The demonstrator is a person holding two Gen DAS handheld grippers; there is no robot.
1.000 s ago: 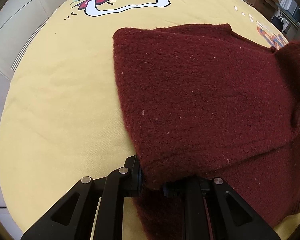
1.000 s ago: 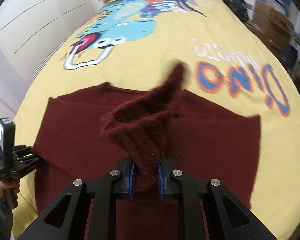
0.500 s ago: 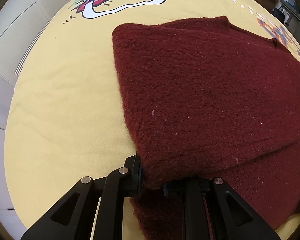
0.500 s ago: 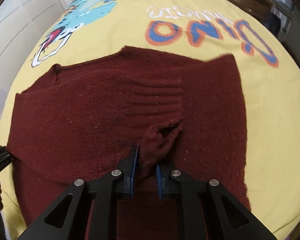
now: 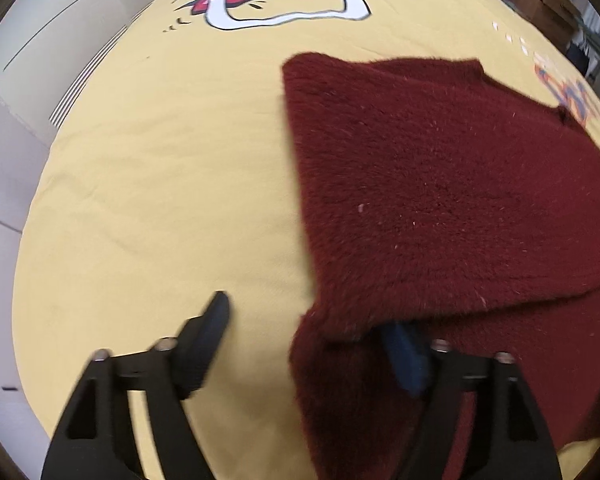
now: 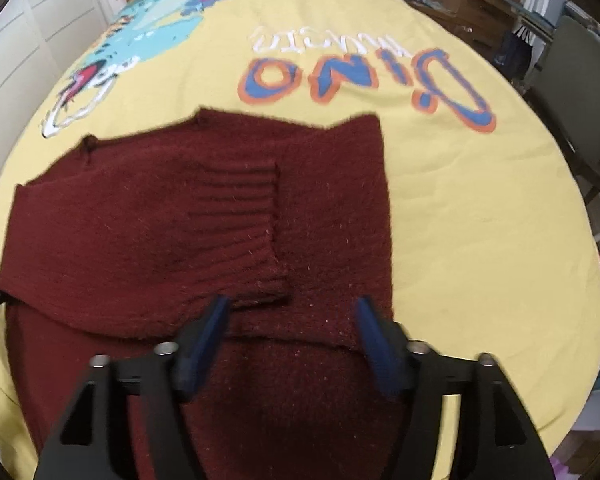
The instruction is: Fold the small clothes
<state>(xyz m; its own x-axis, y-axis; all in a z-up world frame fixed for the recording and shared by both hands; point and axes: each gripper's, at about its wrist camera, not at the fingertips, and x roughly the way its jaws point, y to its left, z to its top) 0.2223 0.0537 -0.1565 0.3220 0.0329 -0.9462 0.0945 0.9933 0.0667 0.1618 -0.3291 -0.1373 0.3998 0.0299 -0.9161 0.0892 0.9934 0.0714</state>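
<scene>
Maroon sweater (image 6: 204, 240) on the yellow bedspread (image 6: 480, 220), one fold laid, cuff (image 6: 240, 216) across the chest. Left tool (image 5: 312, 332) and right tool (image 6: 290, 320) opening, pinching nothing. Probably more folds left; near hem blurred.

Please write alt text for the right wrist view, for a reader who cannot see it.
A dark red knitted sweater lies folded on a yellow bedspread printed with a cartoon dinosaur, its ribbed cuff laid across the middle. Near the camera, the right hand-held gripper is opening its jaws above the sweater, with nothing clamped between them.
</scene>
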